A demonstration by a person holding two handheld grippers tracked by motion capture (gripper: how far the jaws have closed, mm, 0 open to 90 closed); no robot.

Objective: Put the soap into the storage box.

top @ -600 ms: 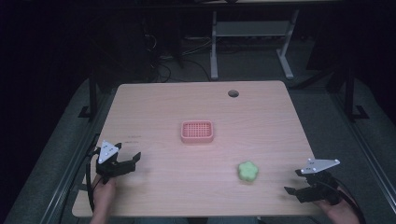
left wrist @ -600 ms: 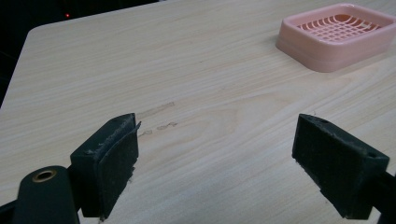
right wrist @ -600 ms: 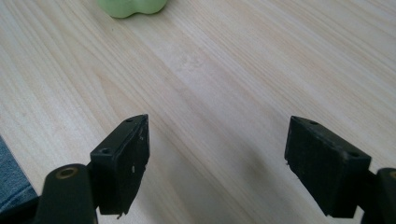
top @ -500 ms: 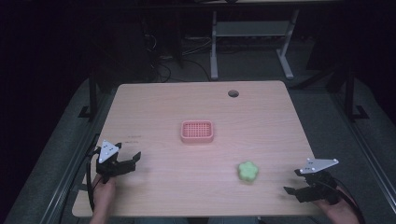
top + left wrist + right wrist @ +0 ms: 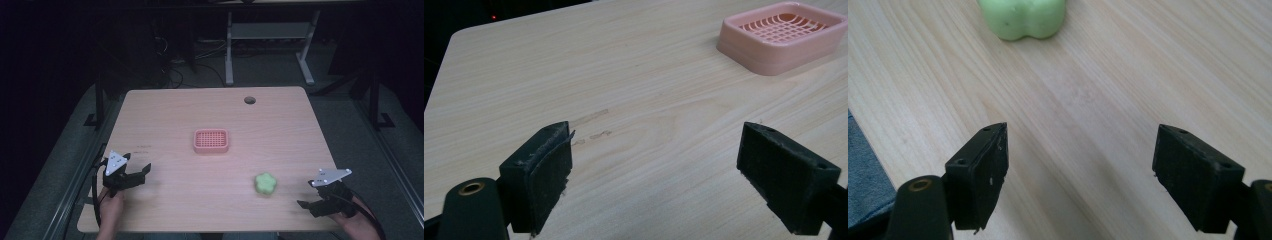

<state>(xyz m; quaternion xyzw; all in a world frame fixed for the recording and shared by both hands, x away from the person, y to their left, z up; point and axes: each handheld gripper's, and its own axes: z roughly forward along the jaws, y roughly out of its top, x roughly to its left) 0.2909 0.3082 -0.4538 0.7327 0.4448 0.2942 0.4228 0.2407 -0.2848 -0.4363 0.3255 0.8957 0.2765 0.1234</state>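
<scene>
I see a pink tray [image 5: 211, 141] with a slotted grid floor and a raised rim, sitting flat near the middle of the desk [image 5: 280, 130]. A pale green lump [image 5: 266, 183], lobed like a flower and matte, lies toward the near right of the tray, well apart from it. A round hole [image 5: 249, 100] in the desk sits beyond the tray, to its right.

My left claw [image 5: 142, 173] hovers low over the desk, near-left of the tray, jaws spread wide with nothing between them; in the left gripper view the tray [image 5: 783, 35] lies ahead and to the right of the jaws. The left hand [image 5: 111, 210] comes in from the near edge.

My right claw [image 5: 309, 207] sits near-right of the tray, just beyond the lump, jaws wide apart and empty. In the right gripper view the lump [image 5: 1023, 17] lies ahead, left of centre, apart from both pads [image 5: 983, 170]. The right hand [image 5: 356, 225] grips from the near edge.
</scene>
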